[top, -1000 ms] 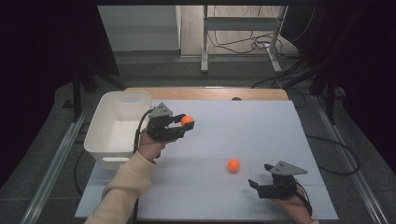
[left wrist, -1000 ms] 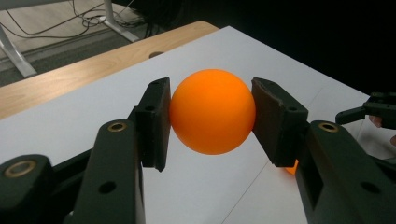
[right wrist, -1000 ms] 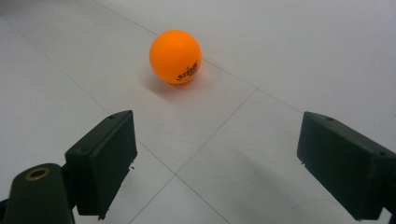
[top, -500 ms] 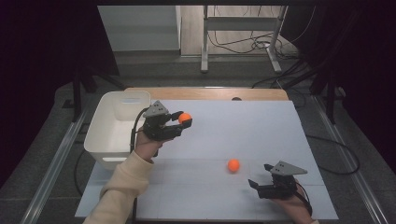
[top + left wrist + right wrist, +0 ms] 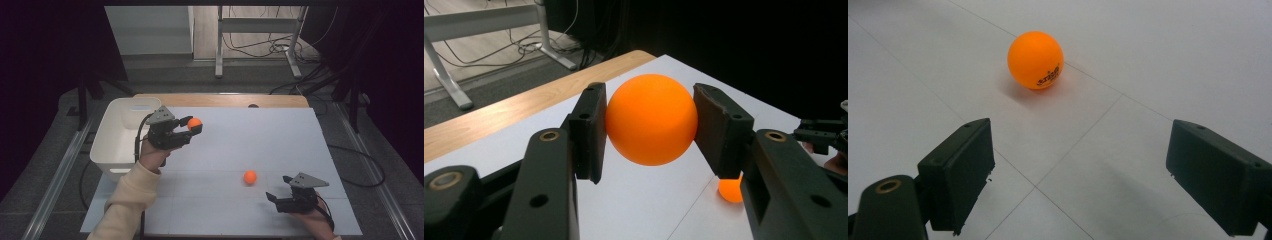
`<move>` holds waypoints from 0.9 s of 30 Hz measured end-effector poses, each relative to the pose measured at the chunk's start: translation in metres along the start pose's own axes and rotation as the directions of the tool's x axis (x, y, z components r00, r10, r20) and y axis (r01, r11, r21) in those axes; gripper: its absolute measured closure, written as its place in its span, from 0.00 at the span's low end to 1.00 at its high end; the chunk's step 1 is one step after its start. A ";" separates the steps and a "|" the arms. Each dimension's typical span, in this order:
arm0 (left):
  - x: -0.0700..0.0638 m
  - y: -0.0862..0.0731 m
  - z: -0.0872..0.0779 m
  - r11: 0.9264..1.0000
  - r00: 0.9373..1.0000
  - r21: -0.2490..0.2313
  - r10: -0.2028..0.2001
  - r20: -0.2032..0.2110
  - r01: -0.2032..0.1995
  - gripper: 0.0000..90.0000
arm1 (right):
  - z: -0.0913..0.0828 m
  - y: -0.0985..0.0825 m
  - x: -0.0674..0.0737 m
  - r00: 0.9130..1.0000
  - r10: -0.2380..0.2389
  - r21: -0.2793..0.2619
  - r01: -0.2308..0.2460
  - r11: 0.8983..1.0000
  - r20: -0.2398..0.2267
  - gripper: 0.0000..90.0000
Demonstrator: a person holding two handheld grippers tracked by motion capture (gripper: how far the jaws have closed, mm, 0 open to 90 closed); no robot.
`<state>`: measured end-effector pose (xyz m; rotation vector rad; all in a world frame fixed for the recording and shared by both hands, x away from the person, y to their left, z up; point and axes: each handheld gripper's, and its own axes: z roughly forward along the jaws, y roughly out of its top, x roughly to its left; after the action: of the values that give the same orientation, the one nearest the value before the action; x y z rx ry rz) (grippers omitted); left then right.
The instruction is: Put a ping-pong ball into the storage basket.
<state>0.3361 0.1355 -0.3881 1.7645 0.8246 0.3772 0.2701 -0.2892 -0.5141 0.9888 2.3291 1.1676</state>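
Both balls (image 5: 651, 119) (image 5: 1036, 60) look smooth, matt plastic. The jaws are matt black plastic with brass-like insets. The table (image 5: 280, 145) is matt white with a wood edge; the bin (image 5: 112, 145) is perhaps plastic.

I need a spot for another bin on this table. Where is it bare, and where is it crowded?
Bare: the white table right of the left gripper and beyond the loose orange ball. Crowded: the left edge, taken by the white bin, and the near right corner around the right gripper.
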 end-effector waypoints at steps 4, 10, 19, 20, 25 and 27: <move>0.001 0.002 -0.005 1.000 1.000 -0.009 0.001 -0.003 -0.001 0.56 | 0.000 0.000 0.000 1.000 -0.001 0.000 0.001 1.000 0.002 0.14; 0.005 0.004 -0.011 1.000 1.000 -0.019 0.000 -0.020 -0.001 0.56 | 0.000 0.000 0.000 1.000 -0.001 0.000 0.001 1.000 0.002 0.14; 0.009 0.004 -0.016 1.000 0.999 -0.029 -0.010 -0.032 0.009 0.55 | 0.000 0.000 0.000 1.000 -0.001 0.000 0.001 1.000 0.000 0.14; 0.010 0.004 -0.017 1.000 0.999 -0.030 -0.010 -0.034 0.009 0.55 | 0.000 0.000 0.000 1.000 -0.001 0.000 0.001 1.000 0.002 0.14; 0.013 0.005 -0.021 0.999 0.999 -0.040 -0.018 -0.041 0.017 0.56 | 0.000 0.000 0.000 1.000 0.000 -0.002 0.000 1.000 0.001 0.14; 0.014 0.005 -0.022 0.999 0.999 -0.042 -0.021 -0.044 0.019 0.56 | 0.000 0.000 0.000 1.000 0.000 -0.001 0.000 1.000 0.001 0.14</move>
<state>0.3345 0.1601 -0.3780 1.7140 0.8593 0.4189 0.2701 -0.2892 -0.5140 0.9886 2.3283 1.1677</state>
